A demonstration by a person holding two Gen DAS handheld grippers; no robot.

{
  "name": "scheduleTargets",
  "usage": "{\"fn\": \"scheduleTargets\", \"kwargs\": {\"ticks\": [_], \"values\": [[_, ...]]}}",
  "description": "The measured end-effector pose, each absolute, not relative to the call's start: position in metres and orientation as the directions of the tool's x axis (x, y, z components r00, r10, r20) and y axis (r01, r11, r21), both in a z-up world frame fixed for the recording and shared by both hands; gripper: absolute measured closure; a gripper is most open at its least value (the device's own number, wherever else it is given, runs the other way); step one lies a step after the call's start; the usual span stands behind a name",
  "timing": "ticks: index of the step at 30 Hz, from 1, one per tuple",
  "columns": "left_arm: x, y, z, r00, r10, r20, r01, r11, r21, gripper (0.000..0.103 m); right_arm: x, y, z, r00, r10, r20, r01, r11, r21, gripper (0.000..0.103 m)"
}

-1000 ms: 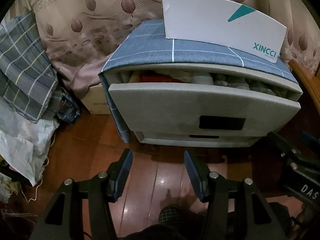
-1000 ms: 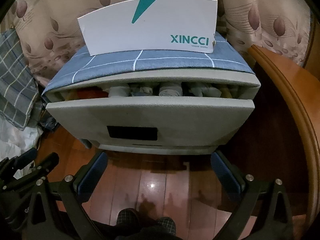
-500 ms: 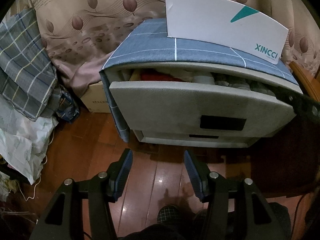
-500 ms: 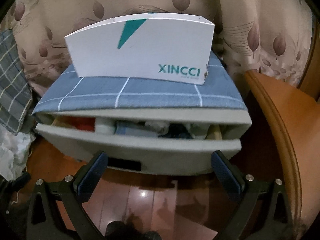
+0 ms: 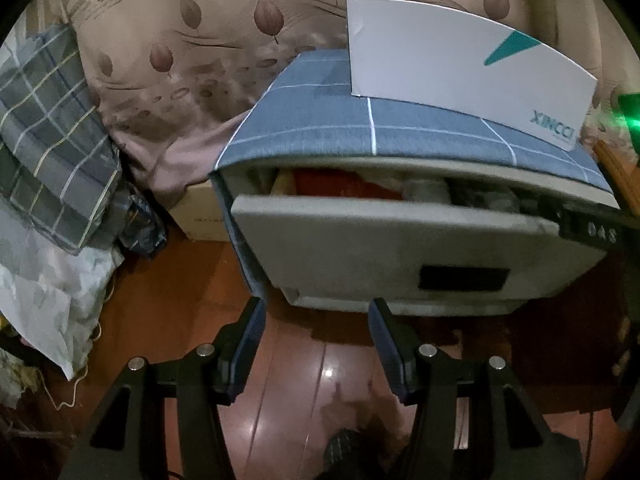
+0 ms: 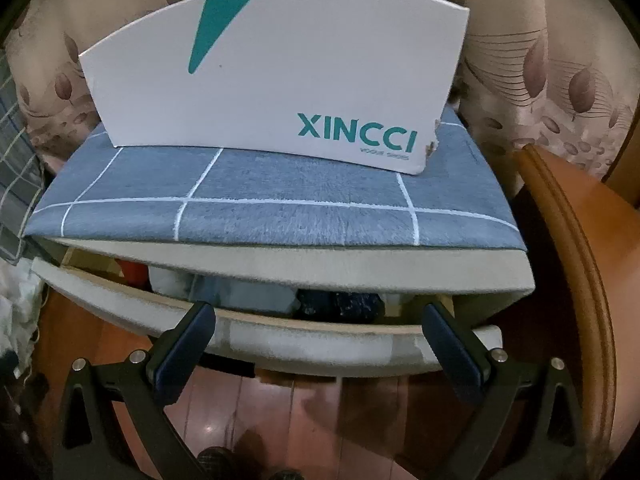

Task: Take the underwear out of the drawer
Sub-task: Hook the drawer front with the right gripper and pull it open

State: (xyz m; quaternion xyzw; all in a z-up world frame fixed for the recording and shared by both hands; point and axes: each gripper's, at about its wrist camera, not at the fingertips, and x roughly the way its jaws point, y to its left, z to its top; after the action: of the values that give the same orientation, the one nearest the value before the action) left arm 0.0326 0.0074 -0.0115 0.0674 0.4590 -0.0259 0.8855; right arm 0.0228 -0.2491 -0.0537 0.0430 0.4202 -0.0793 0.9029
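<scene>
A grey drawer (image 6: 312, 344) stands pulled partly out of a low cabinet, and its front (image 5: 400, 248) faces me. Rolled underwear fills it: a dark navy roll (image 6: 340, 304), a light blue one (image 6: 248, 292), a white one (image 6: 168, 280) and red fabric (image 5: 340, 186) at the left end. My right gripper (image 6: 319, 316) is wide open just over the drawer's front edge, with nothing between its fingers. The navy and light blue rolls lie right beyond it. My left gripper (image 5: 316, 320) hangs open over the floor, short of the cabinet's base and empty.
A blue checked cloth (image 6: 280, 208) covers the cabinet top, overhanging the drawer opening, with a white XINCCI shoe box (image 6: 260, 80) on it. A curved wooden edge (image 6: 568, 280) stands close on the right. Plaid bedding (image 5: 52, 140) and white bags (image 5: 44, 300) are piled at left.
My right gripper has moved forward and closer to the drawer, from over the floor to over its front edge. It now shows at the right edge of the left wrist view. The left gripper shifted slightly.
</scene>
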Motion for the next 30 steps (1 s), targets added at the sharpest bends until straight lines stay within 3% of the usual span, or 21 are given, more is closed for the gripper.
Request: {"fn": "scheduleTargets", "kwargs": {"ticks": [6, 11, 30], "values": [[0.066, 0.007, -0.01, 0.578, 0.011, -0.816, 0.089, 0.993, 0.076, 0.048, 0.032, -0.25, -0.062, 0.617, -0.119, -0.778, 0.179, 0.984, -0.008, 0.0], [0.078, 0.006, -0.006, 0.585, 0.022, -0.811, 0.092, 0.991, 0.094, 0.048, 0.041, -0.26, -0.069, 0.591, -0.076, -0.803, 0.22, 0.973, 0.07, 0.001], [0.047, 0.027, -0.009, 0.553, 0.039, -0.832, 0.059, 0.995, 0.086, 0.048, 0.034, -0.252, -0.079, 0.479, -0.069, -0.875, 0.231, 0.972, 0.05, 0.001]]}}
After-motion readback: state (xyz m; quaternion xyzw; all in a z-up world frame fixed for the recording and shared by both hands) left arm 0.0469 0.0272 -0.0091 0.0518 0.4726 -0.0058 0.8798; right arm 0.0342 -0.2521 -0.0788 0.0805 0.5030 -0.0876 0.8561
